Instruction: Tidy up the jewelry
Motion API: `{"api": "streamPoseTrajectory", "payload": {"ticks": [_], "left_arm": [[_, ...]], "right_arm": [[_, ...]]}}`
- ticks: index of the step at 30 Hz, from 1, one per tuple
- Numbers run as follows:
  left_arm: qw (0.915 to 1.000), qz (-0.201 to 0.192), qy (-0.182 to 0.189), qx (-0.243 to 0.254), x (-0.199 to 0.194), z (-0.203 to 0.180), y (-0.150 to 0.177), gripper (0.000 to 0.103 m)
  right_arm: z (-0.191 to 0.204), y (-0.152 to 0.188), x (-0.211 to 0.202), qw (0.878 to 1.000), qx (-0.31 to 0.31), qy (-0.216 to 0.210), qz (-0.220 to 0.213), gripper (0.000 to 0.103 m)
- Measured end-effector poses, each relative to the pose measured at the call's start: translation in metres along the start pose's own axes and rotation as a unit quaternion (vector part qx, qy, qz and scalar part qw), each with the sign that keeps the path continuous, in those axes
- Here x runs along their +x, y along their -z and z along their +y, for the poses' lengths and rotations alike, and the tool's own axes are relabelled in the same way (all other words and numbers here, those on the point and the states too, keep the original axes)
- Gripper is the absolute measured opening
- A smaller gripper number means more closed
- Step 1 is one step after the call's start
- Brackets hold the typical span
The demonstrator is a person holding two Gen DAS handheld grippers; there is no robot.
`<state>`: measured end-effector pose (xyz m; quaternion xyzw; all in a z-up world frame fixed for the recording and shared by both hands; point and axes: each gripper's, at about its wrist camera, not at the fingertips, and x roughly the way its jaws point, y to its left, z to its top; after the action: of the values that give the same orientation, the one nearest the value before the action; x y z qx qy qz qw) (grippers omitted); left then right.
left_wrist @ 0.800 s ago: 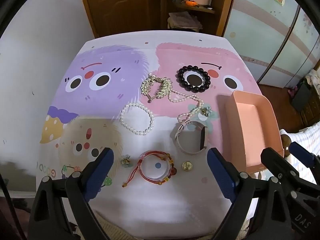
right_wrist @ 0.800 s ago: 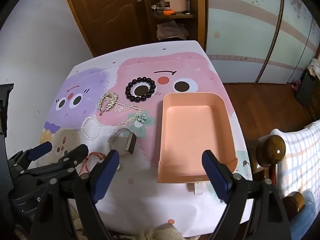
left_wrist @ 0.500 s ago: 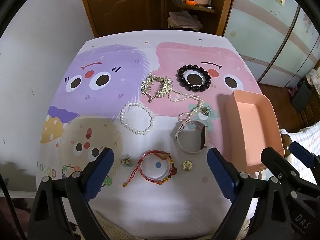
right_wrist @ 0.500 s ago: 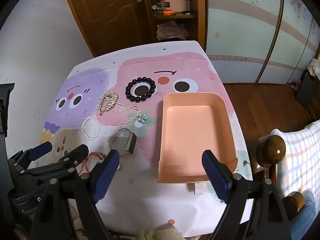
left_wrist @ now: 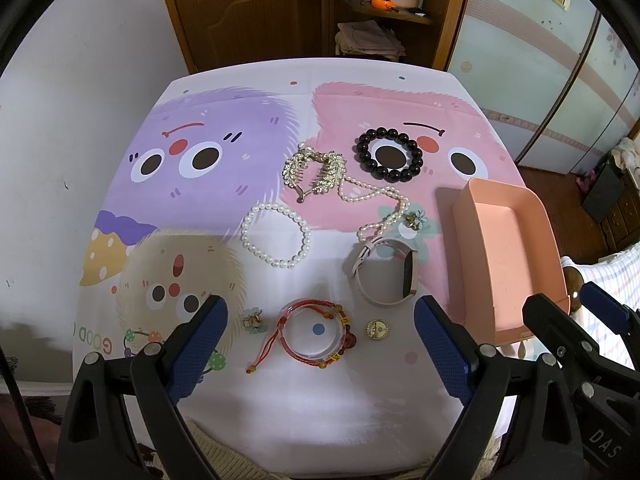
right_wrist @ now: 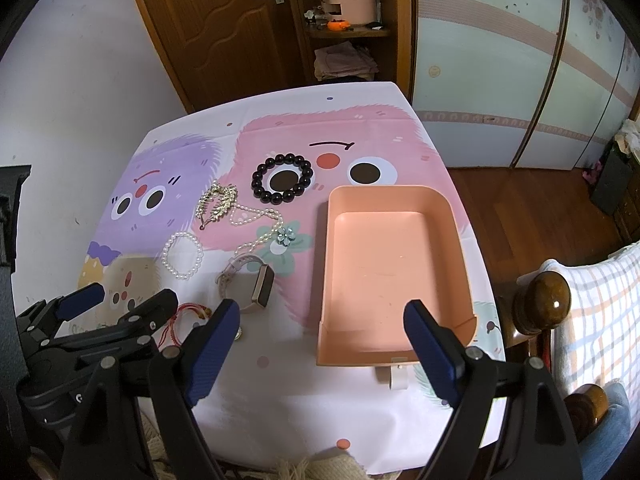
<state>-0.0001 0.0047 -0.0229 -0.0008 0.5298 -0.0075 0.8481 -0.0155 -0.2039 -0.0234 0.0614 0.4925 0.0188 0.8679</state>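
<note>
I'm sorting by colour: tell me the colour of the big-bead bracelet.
Black, glossy round beads; clearest in the left wrist view.

Left hand-held gripper (left_wrist: 320,330): black angular frame, silver screws, two dark-blue textured pads (left_wrist: 198,344). Right hand-held gripper (right_wrist: 322,354): identical build; white lettering "DAS" marks its body in the left wrist view.

Dim, even indoor light; soft shadows; sharp centre; heavy fisheye bending, black vignette at corners.
</note>
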Motion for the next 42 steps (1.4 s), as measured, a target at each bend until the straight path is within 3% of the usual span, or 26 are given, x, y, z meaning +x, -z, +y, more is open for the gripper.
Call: {"api": "streamPoseTrajectory", "payload": {"ticks": [31, 36, 39, 40, 42], "left_arm": [[0.9999, 0.002, 0.013, -0.001, 0.002, 0.018, -0.008, 0.093], [0.9995, -0.011, 0.021, -0.021, -0.001, 0.042, -0.015, 0.093], [0.9989, -0.016, 0.018, -0.041, 0.002, 0.061, -0.020, 0.093], [0.9985, -0.015, 0.019, -0.049, 0.005, 0.068, -0.022, 0.093], [0.9977, -0.012, 0.021, -0.063, 0.010, 0.082, -0.025, 0.093]], "right_arm": [[0.018, -0.004, 0.003, 1.000, -0.013, -0.004, -0.009, 0.085], [0.026, -0.008, 0.011, 0.999, -0.023, -0.017, -0.020, 0.083], [0.027, -0.009, 0.013, 0.997, -0.010, -0.059, -0.054, 0.083], [0.031, -0.011, 0.015, 0.996, -0.026, -0.046, -0.074, 0.083], [0.031, -0.016, 0.021, 0.996, -0.033, -0.052, -0.063, 0.079]]}}
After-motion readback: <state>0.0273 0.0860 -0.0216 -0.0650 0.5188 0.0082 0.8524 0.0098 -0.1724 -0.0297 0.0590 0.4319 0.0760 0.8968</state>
